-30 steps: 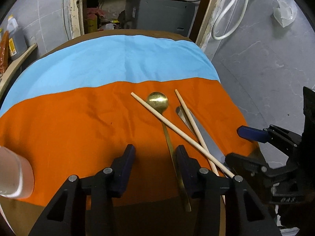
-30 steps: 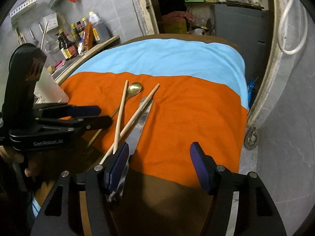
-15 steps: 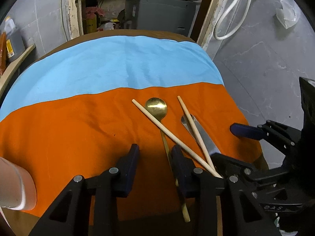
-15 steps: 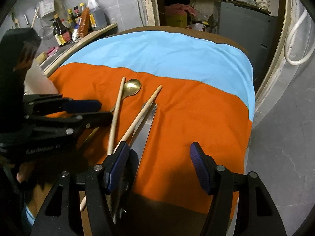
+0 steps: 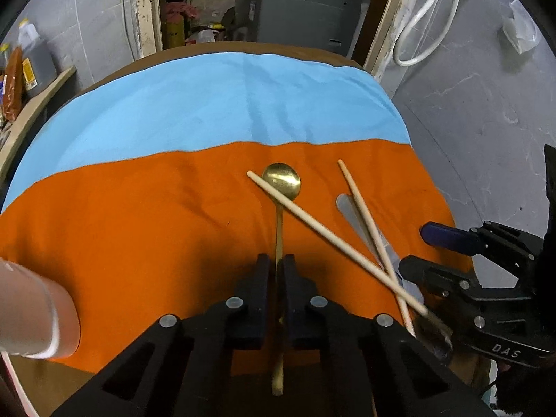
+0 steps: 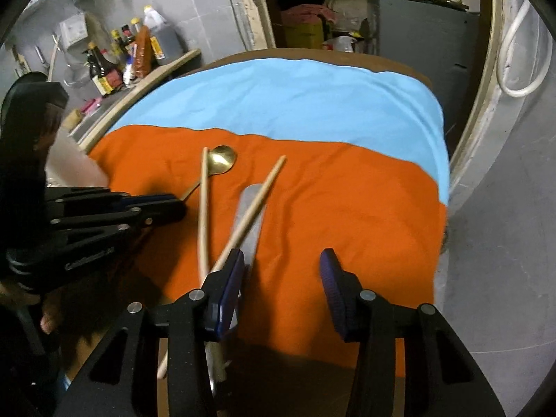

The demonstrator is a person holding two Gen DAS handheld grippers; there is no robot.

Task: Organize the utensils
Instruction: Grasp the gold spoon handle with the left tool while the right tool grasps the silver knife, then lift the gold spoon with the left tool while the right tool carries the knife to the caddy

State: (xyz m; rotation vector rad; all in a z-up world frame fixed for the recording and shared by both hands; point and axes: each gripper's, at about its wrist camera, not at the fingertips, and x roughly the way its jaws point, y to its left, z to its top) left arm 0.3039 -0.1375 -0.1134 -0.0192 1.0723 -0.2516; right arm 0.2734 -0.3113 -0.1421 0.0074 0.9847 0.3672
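Behind the right gripper (image 6: 281, 288), knife (image 6: 252, 215) handle hidden.

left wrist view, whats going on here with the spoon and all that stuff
A person with a gripper in each hand is sorting utensils on an orange and blue cloth. The left gripper has just closed its jaws on the gold spoon handle. The right gripper, jaws closing, has nothing between them; two chopsticks and a knife lie beside its left finger.
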